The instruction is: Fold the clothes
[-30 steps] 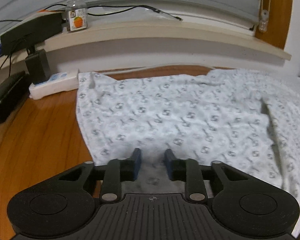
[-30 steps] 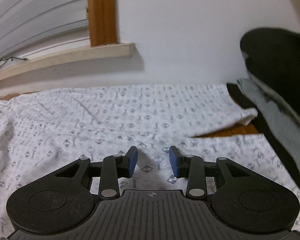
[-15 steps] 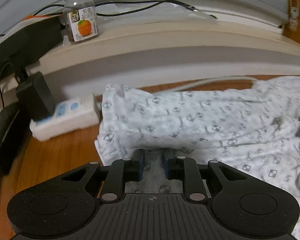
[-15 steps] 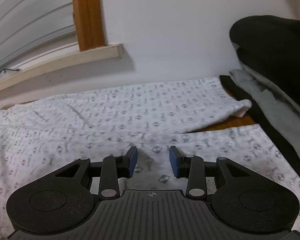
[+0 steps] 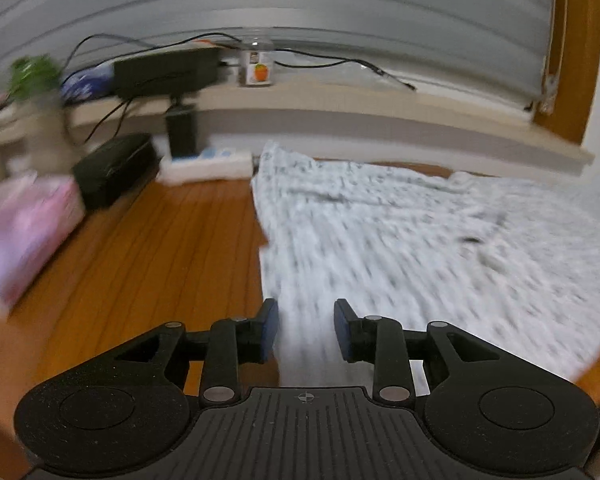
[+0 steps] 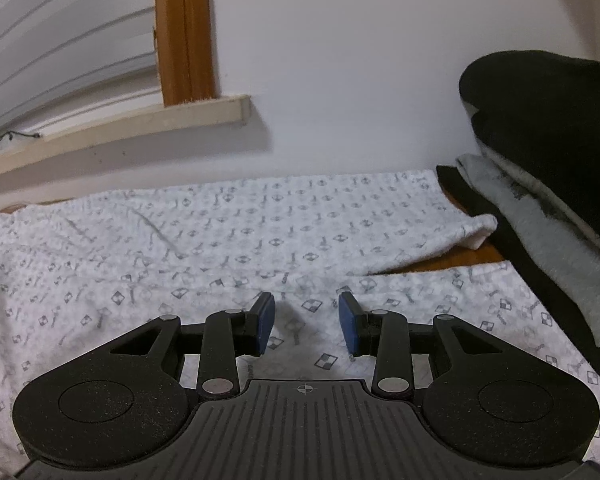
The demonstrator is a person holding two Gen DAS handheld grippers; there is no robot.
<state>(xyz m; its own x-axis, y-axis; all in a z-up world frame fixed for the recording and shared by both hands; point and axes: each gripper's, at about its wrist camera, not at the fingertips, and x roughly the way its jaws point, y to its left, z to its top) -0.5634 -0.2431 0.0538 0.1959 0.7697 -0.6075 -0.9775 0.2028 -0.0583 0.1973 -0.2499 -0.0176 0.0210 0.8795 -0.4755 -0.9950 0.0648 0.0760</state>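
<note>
White patterned garment (image 5: 440, 240) is spread flat across the wooden table (image 5: 160, 248), taking up the right and middle part of it and reaching back to the wall under the windowsill (image 5: 340, 100). The left wrist view is pretty motion-blurred, so the print is just streaks there, but in the right wrist view you can see the little grey diamond and logo marks clearly (image 6: 220, 240).

Left tongs (image 5: 306, 328) are released, with a clear gap between the blue pads and nothing in them, hanging over the garment's left edge right where cloth meets bare wood. Right tongs (image 6: 306, 322) are spread apart too, empty, sitting just above the fabric near a fold where a strip of table peeks through.

Other stuff: a white power strip (image 5: 206, 166) at the back touching the garment's far corner, a small jar with an orange label (image 5: 256, 64) on the sill, a pink box (image 5: 24, 232) off to the left, and a pile of black and grey clothes (image 6: 540, 160) stacked on the right side.
</note>
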